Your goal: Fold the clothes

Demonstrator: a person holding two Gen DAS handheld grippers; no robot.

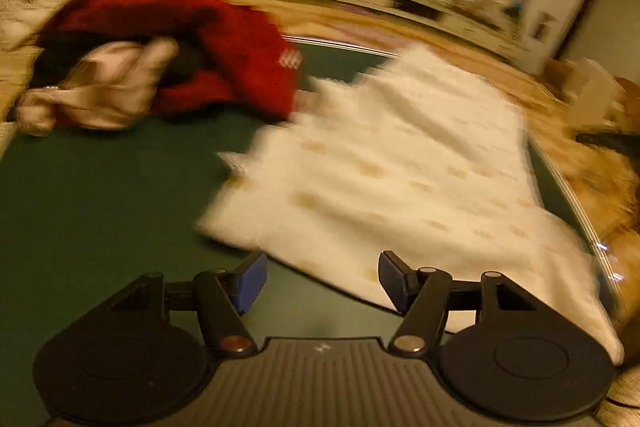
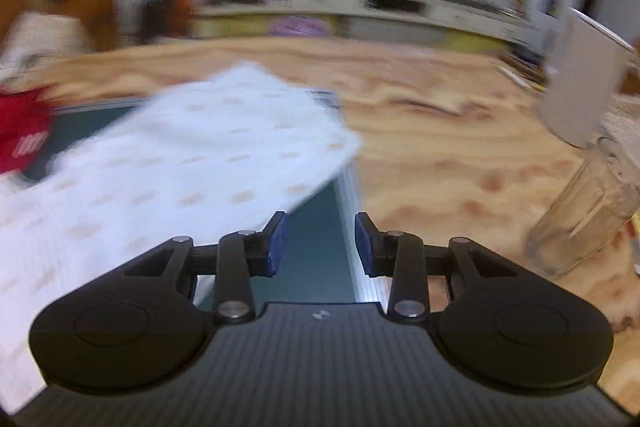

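With both my jaws released and empty, the white cloth (image 1: 400, 163) lay folded; next I needed the red garment (image 1: 224, 39).

Left gripper (image 1: 322, 281) and right gripper (image 2: 321, 243): jaws apart (2 empty).

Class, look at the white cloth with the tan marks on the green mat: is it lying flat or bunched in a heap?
Flat. The white cloth lies spread on the green mat with straight edges; blur hides whether it is layered.

White towel (image 1: 400, 163) soft woven cloth; red garment (image 1: 224, 39) fuzzy knit; mat (image 1: 100, 195) matt green; tumbler (image 2: 592, 203) clear ribbed glass.
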